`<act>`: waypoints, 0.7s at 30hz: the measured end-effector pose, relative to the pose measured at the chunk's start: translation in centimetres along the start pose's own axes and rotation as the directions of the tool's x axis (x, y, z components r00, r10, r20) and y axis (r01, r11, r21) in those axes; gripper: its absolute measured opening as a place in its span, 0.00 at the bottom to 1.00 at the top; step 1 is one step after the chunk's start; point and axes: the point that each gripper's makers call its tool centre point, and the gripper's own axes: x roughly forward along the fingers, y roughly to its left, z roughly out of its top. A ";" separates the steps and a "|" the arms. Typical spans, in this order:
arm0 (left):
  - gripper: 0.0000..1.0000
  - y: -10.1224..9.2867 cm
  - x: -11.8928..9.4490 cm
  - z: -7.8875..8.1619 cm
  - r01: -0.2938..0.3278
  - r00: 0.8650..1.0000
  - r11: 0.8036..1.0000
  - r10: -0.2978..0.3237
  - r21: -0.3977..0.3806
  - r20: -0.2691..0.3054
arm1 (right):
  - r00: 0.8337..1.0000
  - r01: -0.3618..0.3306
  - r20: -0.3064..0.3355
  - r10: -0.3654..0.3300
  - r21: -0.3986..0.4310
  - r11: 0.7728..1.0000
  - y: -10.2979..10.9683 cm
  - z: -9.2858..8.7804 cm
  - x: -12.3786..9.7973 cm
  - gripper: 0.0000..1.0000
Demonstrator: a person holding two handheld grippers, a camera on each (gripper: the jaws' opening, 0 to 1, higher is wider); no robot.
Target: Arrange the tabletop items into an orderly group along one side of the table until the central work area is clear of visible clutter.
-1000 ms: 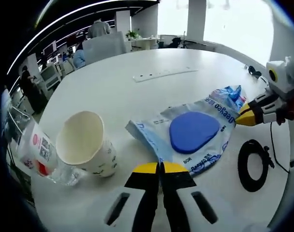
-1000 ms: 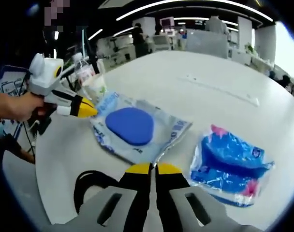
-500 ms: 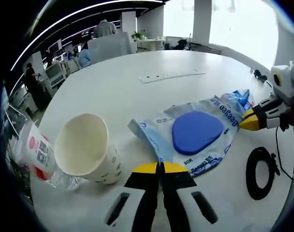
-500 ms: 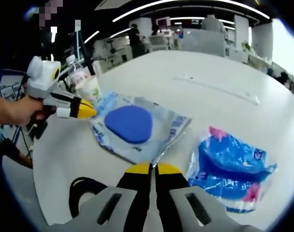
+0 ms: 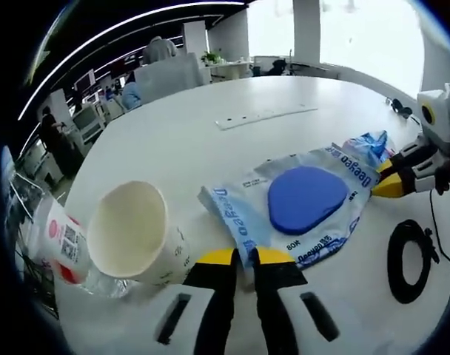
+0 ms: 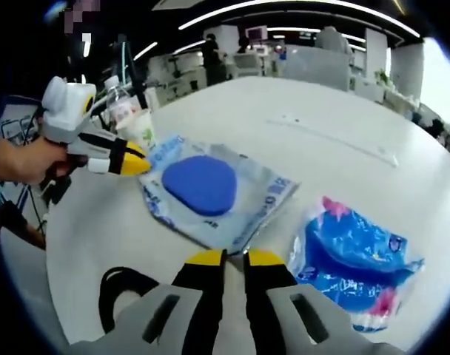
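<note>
Progress: I am judging the tidying as barely begun; the items are lying spread over the middle of the white bench (image 5: 210, 96), not grouped along one side.
Left tongs (image 5: 243, 257): I am holding them slightly parted, straddling the near corner of the clear pouch with the blue pad (image 5: 295, 203); whether the tips are pinching the film yet, I cannot tell.
Right tongs (image 6: 234, 258): I am keeping these a little open and empty, tips just short of the same pouch's opposite edge.
Pouch: it is lying flat and crinkled mid-bench, printed film around a rounded blue pad.
Blue packet (image 6: 354, 262): it is sitting just right of the pouch, crumpled, with pink marks.
Paper cup (image 5: 136, 235): it is lying on its side, mouth toward me, left of the pouch.
Bottle (image 5: 58, 240): it is lying touching the cup, at the bench edge.
Black cable loop (image 5: 410, 250): it is resting to the right.
Left to do: I am expecting to shift all of these to one side.
</note>
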 end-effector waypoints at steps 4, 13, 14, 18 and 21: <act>0.13 -0.4 -0.2 -0.1 0.007 1.000 1.000 -0.007 -0.001 0.001 | 1.000 0.009 0.006 -0.009 -0.002 1.000 -0.1 -0.1 -0.1 0.10; 0.23 -1.2 -1.0 -0.5 0.013 1.000 1.000 -0.013 -0.020 0.012 | 0.999 0.019 0.050 -0.020 0.024 1.000 0.2 0.0 -0.9 0.20; 0.25 -1.2 -1.0 -0.4 0.010 1.000 1.000 -0.010 -0.020 0.013 | 0.998 0.019 0.055 -0.021 0.030 0.999 0.1 0.1 -1.0 0.22; 0.33 -1.4 -1.4 -0.5 0.006 1.000 1.000 -0.005 -0.016 0.021 | 0.997 0.011 0.082 -0.015 0.046 0.999 0.4 0.4 -1.3 0.31; 0.33 -1.7 -1.7 -0.8 0.007 1.000 1.000 -0.007 0.009 0.017 | 0.996 0.007 0.086 -0.009 0.030 1.000 0.8 0.4 -1.4 0.34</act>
